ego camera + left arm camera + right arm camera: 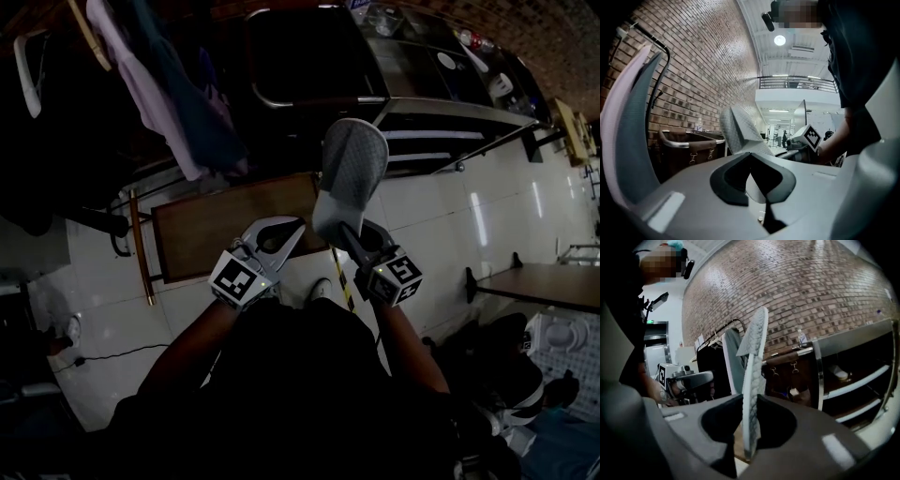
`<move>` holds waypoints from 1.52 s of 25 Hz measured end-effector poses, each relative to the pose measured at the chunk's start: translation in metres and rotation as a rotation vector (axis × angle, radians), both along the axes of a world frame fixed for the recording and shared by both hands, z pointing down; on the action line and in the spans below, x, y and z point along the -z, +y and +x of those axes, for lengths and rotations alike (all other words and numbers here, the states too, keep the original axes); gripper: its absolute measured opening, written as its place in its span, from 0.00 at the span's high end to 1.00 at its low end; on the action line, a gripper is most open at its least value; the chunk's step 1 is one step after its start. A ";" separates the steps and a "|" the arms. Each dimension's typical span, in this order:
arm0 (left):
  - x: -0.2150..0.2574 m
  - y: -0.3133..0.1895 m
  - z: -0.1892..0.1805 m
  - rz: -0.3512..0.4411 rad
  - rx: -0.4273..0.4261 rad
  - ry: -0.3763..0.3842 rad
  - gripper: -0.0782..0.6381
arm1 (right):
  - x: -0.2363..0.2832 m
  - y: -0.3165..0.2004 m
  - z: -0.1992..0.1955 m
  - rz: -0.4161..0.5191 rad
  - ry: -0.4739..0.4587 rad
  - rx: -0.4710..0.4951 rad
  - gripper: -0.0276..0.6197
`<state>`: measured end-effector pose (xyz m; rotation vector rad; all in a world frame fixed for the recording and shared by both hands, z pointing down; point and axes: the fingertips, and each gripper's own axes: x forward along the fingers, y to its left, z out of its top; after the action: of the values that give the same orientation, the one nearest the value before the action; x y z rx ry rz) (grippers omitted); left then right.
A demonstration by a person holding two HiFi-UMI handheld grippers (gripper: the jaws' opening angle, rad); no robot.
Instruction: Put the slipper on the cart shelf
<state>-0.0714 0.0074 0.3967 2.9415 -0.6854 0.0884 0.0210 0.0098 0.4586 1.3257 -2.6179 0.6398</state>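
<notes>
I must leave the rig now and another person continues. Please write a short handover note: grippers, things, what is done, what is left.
Left gripper: shut, empty, beside the right one.
Right gripper: shut on the grey slipper, which stands upright in the air, held by its lower end.
Cart: ahead, to the right; its shelf is not yet reached.
Done: slipper is picked up.
Left: carry it to the shelf, lay it down, open the jaws.
</notes>
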 end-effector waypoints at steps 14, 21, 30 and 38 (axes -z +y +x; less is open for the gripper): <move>-0.017 -0.024 0.092 0.023 -0.140 -0.030 0.89 | -0.085 0.004 0.084 -0.455 -0.245 0.037 0.85; -0.017 -0.043 0.187 0.017 -0.088 -0.034 0.89 | -0.101 -0.023 0.170 -0.520 -0.272 0.124 0.85; -0.019 -0.066 0.273 0.038 -0.017 -0.059 0.89 | -0.140 -0.065 0.255 -0.638 -0.255 0.220 0.85; -0.030 -0.084 0.286 0.013 -0.009 -0.052 0.89 | -0.190 -0.141 0.283 -0.695 -0.249 0.171 0.85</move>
<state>0.2146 -0.0766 0.4268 2.9643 -0.6824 0.1626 0.3037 -0.1312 0.6485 0.8372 -2.2746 1.5731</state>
